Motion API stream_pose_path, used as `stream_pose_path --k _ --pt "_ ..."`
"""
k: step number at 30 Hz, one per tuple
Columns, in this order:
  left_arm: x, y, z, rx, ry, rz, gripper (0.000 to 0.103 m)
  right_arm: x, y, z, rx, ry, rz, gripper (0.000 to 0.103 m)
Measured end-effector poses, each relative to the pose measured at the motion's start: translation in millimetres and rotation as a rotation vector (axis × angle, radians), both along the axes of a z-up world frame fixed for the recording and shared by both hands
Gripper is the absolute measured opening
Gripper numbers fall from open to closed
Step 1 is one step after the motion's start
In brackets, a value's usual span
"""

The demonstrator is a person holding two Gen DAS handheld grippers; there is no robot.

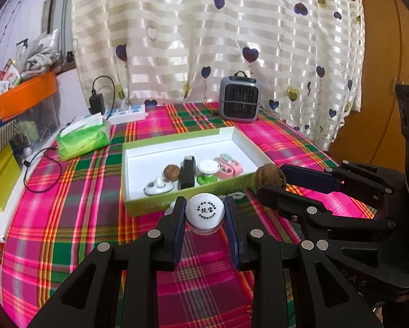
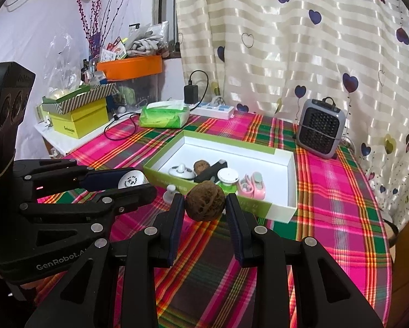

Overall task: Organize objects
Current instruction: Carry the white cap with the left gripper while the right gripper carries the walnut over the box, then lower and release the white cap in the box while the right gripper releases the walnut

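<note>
My left gripper [image 1: 204,213] is shut on a round white container with black print [image 1: 204,211], held above the plaid cloth just in front of the green-and-white box [image 1: 138,205]. My right gripper [image 2: 205,205] is shut on a brown walnut [image 2: 205,204], also in front of the box [image 2: 283,210]. In the left wrist view the right gripper [image 1: 270,184] shows at the right, with the walnut [image 1: 270,180] at its tips. The box holds another walnut [image 1: 171,172], a black item [image 1: 187,173], a white-and-green knob [image 1: 208,170], a pink item [image 1: 229,165] and a white oval piece [image 1: 158,187].
A grey heater [image 1: 240,99] stands at the back of the table by the curtain. A green tissue pack [image 1: 82,138], a white power strip [image 1: 127,113] with a black charger and a cable lie at the back left. Yellow boxes [image 2: 78,121] and an orange tray [image 2: 130,67] crowd a side shelf.
</note>
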State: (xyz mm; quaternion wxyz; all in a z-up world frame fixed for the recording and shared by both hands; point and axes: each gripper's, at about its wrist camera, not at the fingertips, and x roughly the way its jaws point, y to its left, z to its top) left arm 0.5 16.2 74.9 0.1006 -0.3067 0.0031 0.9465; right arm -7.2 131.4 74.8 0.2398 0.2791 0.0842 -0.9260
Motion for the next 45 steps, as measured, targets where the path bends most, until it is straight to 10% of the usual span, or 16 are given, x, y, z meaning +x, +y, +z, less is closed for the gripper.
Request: stream_pose_path --k 45 --pt "-121 -17 -36 -0.012 -0.141 0.039 0.025 -115 -22 -38 0.078 -0.124 0.047 0.032"
